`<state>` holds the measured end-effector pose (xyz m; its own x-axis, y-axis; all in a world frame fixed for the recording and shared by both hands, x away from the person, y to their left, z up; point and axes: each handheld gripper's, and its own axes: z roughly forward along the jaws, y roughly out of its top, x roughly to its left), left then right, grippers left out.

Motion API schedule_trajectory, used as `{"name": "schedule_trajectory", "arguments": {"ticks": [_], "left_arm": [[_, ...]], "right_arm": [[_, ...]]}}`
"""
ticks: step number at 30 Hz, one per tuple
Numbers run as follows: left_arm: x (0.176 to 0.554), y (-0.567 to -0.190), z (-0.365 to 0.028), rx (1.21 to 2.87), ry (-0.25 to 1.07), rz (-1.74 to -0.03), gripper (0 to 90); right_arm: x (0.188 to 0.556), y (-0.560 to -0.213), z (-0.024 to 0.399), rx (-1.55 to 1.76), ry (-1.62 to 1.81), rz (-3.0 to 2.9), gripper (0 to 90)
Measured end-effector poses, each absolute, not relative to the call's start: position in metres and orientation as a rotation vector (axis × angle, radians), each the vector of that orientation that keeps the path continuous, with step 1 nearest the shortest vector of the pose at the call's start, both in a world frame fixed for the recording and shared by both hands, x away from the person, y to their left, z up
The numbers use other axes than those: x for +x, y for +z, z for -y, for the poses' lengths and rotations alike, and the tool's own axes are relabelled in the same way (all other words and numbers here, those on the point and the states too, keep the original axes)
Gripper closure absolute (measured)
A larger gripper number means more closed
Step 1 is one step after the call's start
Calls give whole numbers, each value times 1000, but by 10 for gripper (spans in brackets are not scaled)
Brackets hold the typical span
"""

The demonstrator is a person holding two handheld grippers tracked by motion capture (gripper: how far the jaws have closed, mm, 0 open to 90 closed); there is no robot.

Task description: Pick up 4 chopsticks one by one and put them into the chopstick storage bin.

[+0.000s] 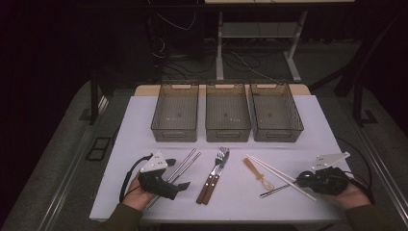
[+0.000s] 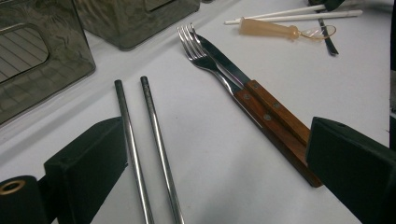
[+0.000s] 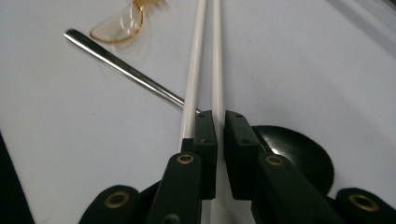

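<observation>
My right gripper [image 3: 220, 126] is shut on one of two white chopsticks [image 3: 216, 56]; the other white chopstick [image 3: 195, 70] runs just outside its left jaw. In the high view this gripper [image 1: 302, 179] sits at the table's right front, at the near end of the white pair [image 1: 274, 171]. A spoon's steel handle [image 3: 121, 67] passes under the jaws, and its black bowl [image 3: 299, 154] lies below them. My left gripper [image 2: 219, 158] is open low over the table at the left front [image 1: 175, 174]. Two steel chopsticks [image 2: 154, 121] lie between its jaws, close to the left one.
A fork [image 2: 201, 51] and knife [image 2: 224, 63] with wooden handles [image 2: 275, 121] lie side by side, ending by the left gripper's right jaw. An amber plastic spoon [image 1: 255, 172] lies beside the white chopsticks. Three smoky bins [image 1: 175, 113] [image 1: 227, 113] [image 1: 275, 113] stand in a row at the back.
</observation>
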<state>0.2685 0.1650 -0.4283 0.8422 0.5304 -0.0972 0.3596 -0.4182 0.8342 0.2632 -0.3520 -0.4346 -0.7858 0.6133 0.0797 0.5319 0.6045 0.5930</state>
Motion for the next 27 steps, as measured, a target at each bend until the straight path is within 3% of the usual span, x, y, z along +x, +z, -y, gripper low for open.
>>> {"name": "schedule_trajectory", "arguments": {"ticks": [27], "left_arm": [[268,-430,-162,2055,224,-646,43]], "right_arm": [[265,-410,363,1030,1185,-2579,844]]}}
